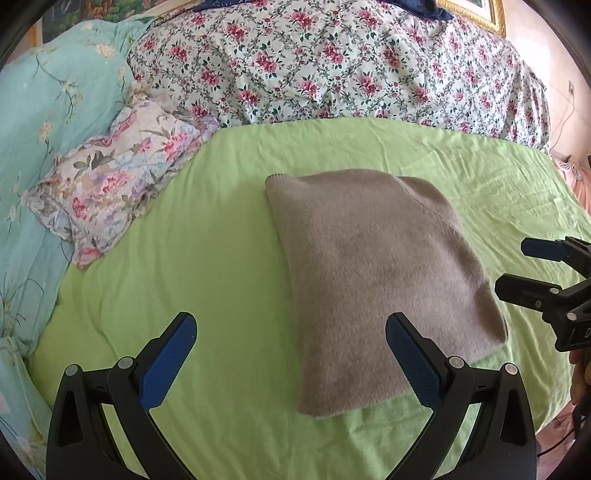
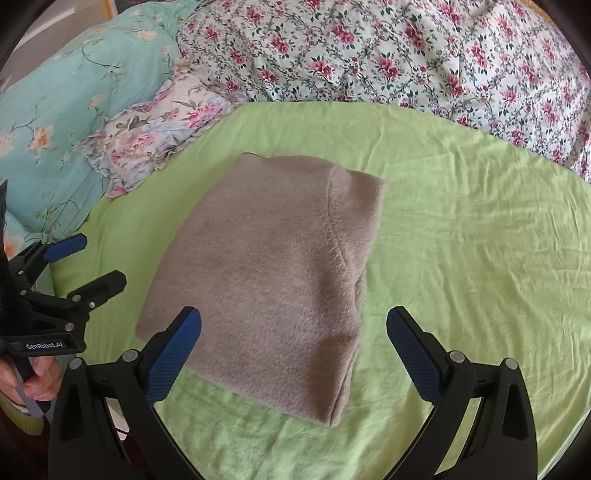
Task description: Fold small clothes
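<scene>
The left hand-held gripper (image 1: 291,332), black with blue ribbed pads, stands with its jaws spread wide and nothing between them. It hovers over the near left edge of a folded taupe fuzzy knit garment (image 1: 373,280); its right pad overlaps the garment's near edge in the left wrist view, though whether it touches the cloth cannot be told. The right hand-held gripper (image 2: 293,328), of the same black and blue make, is likewise spread wide and holds nothing. It hangs above the near end of the same garment (image 2: 273,273), with its left pad over the cloth and its right pad over bare sheet. Each gripper shows at the edge of the other's view, jaws apart, and part of the person's hand (image 2: 33,373) grips the left handle.

The garment lies flat as a neat rectangle in the middle of a light green wrinkled bed sheet (image 2: 461,240), with a seam running down its right part. Beyond the sheet's far edge is a white quilt with pink flower print (image 1: 332,62). At the left lies a small frilled pillow with pastel flowers (image 1: 110,184), resting against a turquoise floral duvet (image 1: 48,110). A gilt picture frame (image 1: 476,14) shows at the far right top.
</scene>
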`<state>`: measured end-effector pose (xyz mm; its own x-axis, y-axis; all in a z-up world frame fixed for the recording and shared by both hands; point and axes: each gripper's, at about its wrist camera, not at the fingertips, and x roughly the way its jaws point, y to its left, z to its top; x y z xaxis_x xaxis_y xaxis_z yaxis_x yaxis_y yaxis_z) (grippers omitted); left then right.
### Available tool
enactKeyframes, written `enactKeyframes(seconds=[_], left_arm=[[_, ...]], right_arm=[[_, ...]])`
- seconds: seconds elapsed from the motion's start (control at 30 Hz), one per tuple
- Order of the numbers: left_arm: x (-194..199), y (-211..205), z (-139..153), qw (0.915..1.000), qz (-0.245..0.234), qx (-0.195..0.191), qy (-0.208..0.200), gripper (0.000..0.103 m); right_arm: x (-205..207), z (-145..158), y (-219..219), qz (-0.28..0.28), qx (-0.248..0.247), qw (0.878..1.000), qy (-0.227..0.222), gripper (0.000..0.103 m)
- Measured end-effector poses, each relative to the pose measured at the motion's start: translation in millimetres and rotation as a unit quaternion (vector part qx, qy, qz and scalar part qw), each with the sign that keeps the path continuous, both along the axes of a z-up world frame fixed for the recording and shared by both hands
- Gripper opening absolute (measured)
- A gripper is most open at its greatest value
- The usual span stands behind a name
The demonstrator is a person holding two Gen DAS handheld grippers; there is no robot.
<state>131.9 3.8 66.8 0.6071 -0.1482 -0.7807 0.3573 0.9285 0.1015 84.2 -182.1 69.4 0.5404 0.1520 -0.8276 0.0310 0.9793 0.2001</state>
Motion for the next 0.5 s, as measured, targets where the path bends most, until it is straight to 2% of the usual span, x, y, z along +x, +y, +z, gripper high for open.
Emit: enactKeyframes(seconds=[0.5], left_arm=[[18.5,-9.5,-3.9,0.9999,0.004,0.007,0.007,0.102]], right_arm=[[17.4,-9.1,-6.5,0.005,0.010,1.000,0.013,0.101]])
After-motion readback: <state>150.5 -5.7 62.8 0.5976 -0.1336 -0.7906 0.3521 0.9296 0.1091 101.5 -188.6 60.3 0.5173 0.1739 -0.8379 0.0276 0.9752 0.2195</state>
